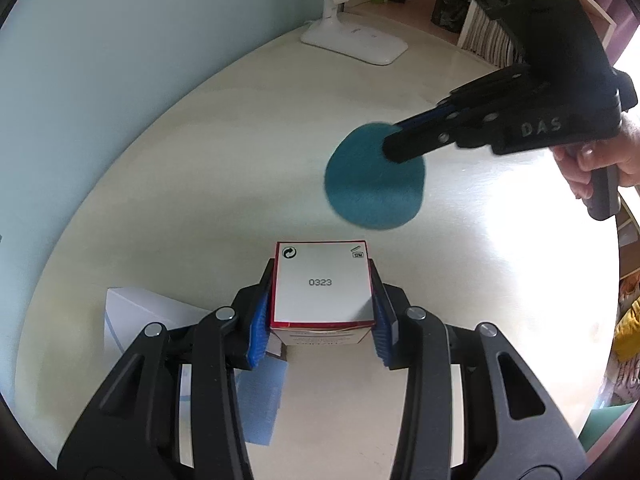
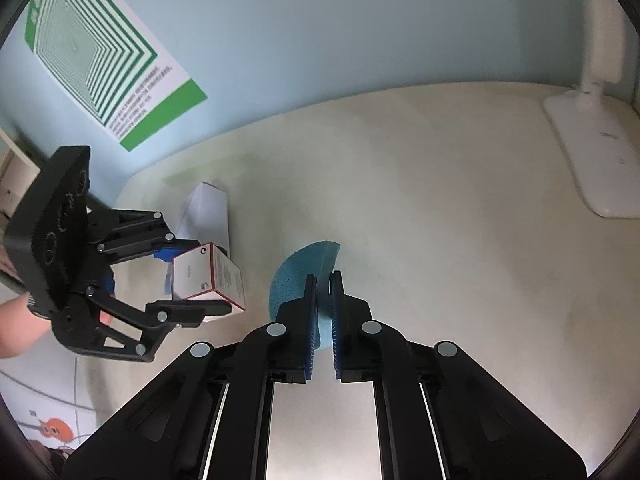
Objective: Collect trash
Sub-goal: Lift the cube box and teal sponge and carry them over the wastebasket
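Observation:
My left gripper is shut on a small white box with red edges, marked 0323, and holds it above the cream table. The box also shows in the right wrist view, between the left gripper's fingers. My right gripper is shut on a round teal pad and holds it on edge above the table. In the left wrist view the right gripper grips the pad at its upper right rim.
A white box with blue print lies on the table below my left gripper; it also shows in the right wrist view. A white desk lamp stands at the far edge. Shelves with books stand behind it.

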`<state>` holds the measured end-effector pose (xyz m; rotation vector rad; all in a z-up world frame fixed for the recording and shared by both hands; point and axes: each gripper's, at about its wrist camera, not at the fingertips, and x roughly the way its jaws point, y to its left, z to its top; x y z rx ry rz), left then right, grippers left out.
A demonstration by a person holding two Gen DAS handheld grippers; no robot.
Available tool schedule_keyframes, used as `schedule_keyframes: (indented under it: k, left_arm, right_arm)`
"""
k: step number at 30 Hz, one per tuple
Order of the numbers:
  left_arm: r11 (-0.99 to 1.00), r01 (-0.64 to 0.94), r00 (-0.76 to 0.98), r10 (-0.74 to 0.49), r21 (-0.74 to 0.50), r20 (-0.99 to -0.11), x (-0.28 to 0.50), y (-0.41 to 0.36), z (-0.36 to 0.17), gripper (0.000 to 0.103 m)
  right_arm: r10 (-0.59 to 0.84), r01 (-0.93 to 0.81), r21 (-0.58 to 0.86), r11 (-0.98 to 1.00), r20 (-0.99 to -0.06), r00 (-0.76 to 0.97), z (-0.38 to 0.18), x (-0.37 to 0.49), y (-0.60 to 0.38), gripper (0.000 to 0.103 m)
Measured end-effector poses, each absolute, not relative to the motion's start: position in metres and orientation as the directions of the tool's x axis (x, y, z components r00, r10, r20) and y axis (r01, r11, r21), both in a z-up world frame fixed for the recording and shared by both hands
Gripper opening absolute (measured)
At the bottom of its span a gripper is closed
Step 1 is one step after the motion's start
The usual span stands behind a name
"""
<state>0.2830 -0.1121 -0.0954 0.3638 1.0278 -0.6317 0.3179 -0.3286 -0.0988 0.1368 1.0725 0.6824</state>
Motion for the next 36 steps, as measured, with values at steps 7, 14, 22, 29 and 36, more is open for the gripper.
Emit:
schedule_keyframes:
  k: [7, 14, 22, 29, 36]
  left_arm:
    - [0.735, 0.676, 0.382, -0.301, 0.042, -0.874, 0.262, -0.132, -0.083, 0.039]
    - [0.683, 0.726, 0.391, -0.315, 0.079, -0.865, 0.23, -0.162, -0.067, 0.039]
    - [0.564, 0.819, 0.357, -0.359, 0.104, -0.863, 0.168, -0.226, -0.059, 0.039]
    - [0.421, 0.901, 0.295, -0.408, 0.109, -0.864, 0.102, -0.295, -0.06, 0.039]
    - [0.271, 0.957, 0.22, -0.445, 0.103, -0.868, 0.029, -0.352, -0.066, 0.039]
  right_arm:
    - [0.559, -0.41, 0.412, 0.813, -0.749, 0.356, -0.082, 0.284, -0.362, 0.008]
    - [0.536, -0.349, 0.415, 0.84, -0.735, 0.416, -0.07, 0.226, -0.405, 0.008]
    - [0.482, -0.248, 0.415, 0.875, -0.719, 0.5, -0.059, 0.127, -0.463, 0.008]
    - [0.404, -0.122, 0.413, 0.903, -0.714, 0.573, -0.052, 0.031, -0.516, 0.008]
    - [0.309, 0.027, 0.42, 0.907, -0.709, 0.634, -0.047, -0.08, -0.565, 0.008]
